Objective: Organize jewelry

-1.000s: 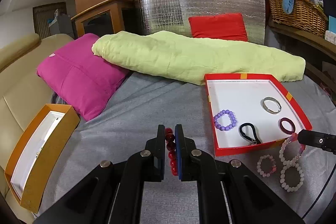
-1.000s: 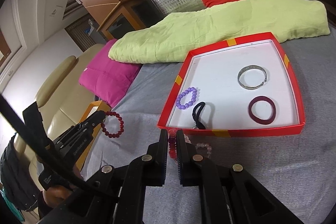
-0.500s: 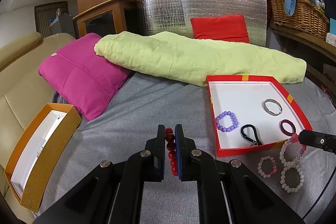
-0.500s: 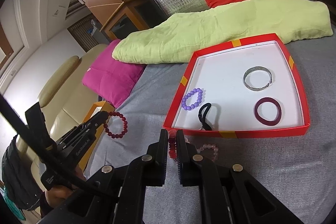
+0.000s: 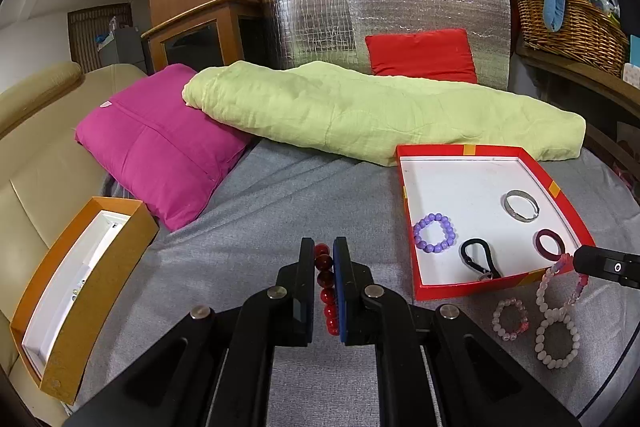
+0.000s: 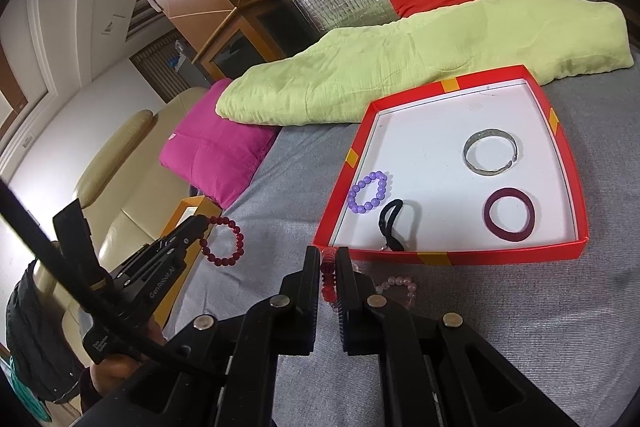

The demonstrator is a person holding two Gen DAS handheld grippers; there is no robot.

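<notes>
The left tool (image 5: 324,283) is closed tight on a round bracelet of dark red beads (image 6: 222,241). The bracelet hangs from the tool tips above the grey cloth bed cover (image 5: 256,227), close to a long orange box with a white inside (image 5: 80,291).

The right tool (image 6: 329,279) is closed on a stretchy bracelet of pale pink and white beads (image 5: 560,281). It holds it just in front of the flat red tray with a white floor (image 6: 448,254).

Inside the tray lie a small ring of purple beads (image 6: 368,193), a black hair loop (image 6: 392,223), a silver metal bangle (image 6: 491,151) and a dark red round band (image 6: 509,214). They lie apart from each other.

On the bed cover in front of the tray lie a little pink bead bracelet (image 5: 510,319) and a white bead bracelet (image 5: 558,339). Behind the tray lies a rolled light green blanket (image 5: 360,111), with a bright pink pillow (image 5: 160,147) beside it.
</notes>
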